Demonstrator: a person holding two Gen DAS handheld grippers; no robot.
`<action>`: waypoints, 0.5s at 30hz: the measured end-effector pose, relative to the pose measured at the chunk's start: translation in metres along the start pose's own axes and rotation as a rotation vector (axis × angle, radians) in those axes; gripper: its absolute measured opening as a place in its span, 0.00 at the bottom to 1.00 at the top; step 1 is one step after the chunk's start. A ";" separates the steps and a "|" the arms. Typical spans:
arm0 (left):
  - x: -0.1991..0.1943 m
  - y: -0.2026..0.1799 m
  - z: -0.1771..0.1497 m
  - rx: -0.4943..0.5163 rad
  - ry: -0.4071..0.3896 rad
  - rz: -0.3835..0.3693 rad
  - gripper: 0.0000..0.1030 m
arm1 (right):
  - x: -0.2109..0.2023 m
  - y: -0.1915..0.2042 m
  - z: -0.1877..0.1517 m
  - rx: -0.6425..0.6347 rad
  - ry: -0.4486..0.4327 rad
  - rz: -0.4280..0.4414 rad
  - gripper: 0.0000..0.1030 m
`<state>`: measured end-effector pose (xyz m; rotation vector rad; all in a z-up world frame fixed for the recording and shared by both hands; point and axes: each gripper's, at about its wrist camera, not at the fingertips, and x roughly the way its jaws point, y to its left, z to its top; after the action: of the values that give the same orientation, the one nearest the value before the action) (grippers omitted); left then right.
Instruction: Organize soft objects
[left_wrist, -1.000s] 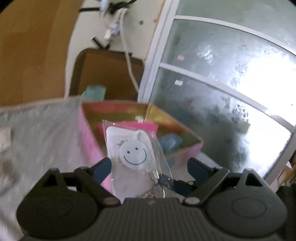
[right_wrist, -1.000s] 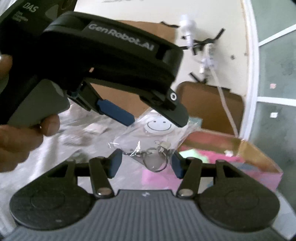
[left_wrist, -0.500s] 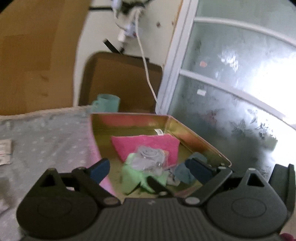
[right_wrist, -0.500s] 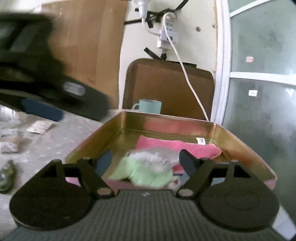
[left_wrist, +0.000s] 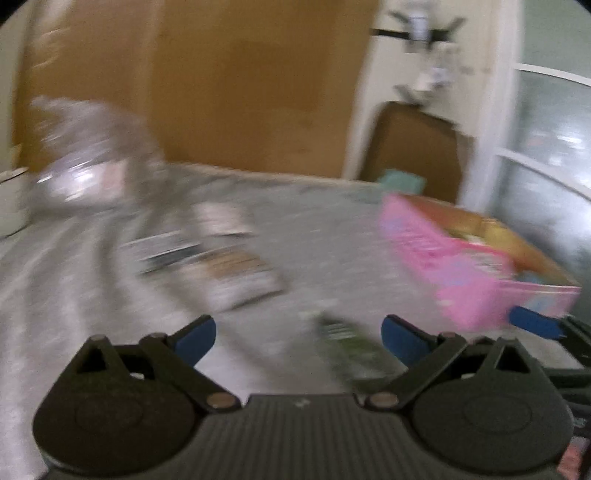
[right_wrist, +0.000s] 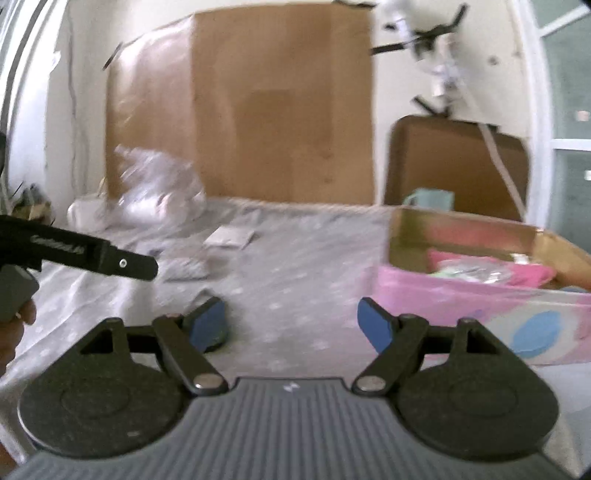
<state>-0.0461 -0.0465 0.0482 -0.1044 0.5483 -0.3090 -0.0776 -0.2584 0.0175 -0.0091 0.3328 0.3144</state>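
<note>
A pink tin box (left_wrist: 476, 254) (right_wrist: 480, 306) stands on the right of a grey spotted cloth. It holds a pink cloth (right_wrist: 524, 271), a green cloth and a clear bagged keychain (right_wrist: 476, 269). My left gripper (left_wrist: 299, 336) is open and empty, low over the cloth, left of the box. A small green packet (left_wrist: 351, 347) lies between its fingers. My right gripper (right_wrist: 291, 321) is open and empty, in front of the box's left corner. The left gripper's tip (right_wrist: 122, 264) shows at the left of the right wrist view.
Flat packets (left_wrist: 229, 266) and a crumpled clear plastic bag (left_wrist: 92, 155) lie on the cloth at the left. A teal mug (right_wrist: 432, 199) and a brown chair back (right_wrist: 454, 162) stand behind the box. A white bowl (left_wrist: 11, 203) is at the far left.
The bagged smiley keychain was released into the box. Both grippers have pulled back and swung left, away from the box, and are empty.
</note>
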 end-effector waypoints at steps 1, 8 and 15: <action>0.000 0.012 -0.003 -0.018 0.005 0.043 0.97 | 0.004 0.005 0.002 -0.006 0.012 0.011 0.79; 0.007 0.064 -0.013 -0.105 0.041 0.158 0.97 | 0.033 0.019 0.009 0.017 0.074 0.034 0.79; 0.009 0.075 -0.019 -0.140 0.057 0.097 0.97 | 0.049 0.014 0.002 0.093 0.134 0.065 0.77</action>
<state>-0.0295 0.0216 0.0141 -0.2044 0.6292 -0.1790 -0.0379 -0.2300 0.0041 0.0721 0.4805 0.3633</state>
